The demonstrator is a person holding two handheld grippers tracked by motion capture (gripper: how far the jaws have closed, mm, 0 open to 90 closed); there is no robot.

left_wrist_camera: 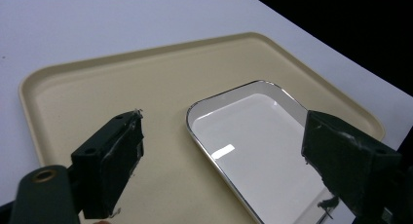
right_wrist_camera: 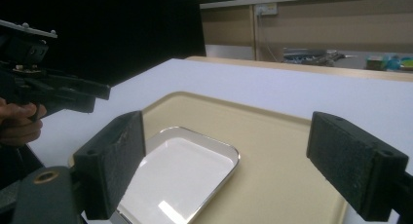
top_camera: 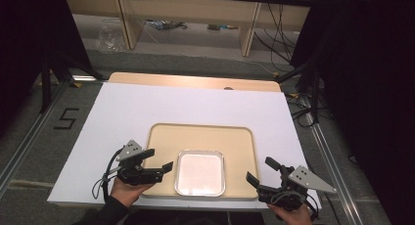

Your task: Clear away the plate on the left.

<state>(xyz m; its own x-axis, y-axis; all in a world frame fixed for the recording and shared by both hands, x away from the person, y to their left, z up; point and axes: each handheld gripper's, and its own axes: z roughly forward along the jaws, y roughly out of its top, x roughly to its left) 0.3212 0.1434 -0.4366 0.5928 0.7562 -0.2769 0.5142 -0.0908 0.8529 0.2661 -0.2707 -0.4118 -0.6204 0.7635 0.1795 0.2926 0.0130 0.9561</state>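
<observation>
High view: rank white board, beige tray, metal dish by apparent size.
1. white board, largest
2. beige tray, lying on the board
3. metal dish, smallest, inside the tray near its front edge

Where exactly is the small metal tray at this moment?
In the high view, the metal tray lies flat inside the beige tray, at its near edge, between the left gripper and the right gripper.

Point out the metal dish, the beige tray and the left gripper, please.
metal dish (top_camera: 199, 173), high view, on its pale inner floor.
beige tray (top_camera: 205, 136), high view, on the bare floor behind the dish.
left gripper (top_camera: 152, 160), high view, midway between its open jaw tips.
</observation>
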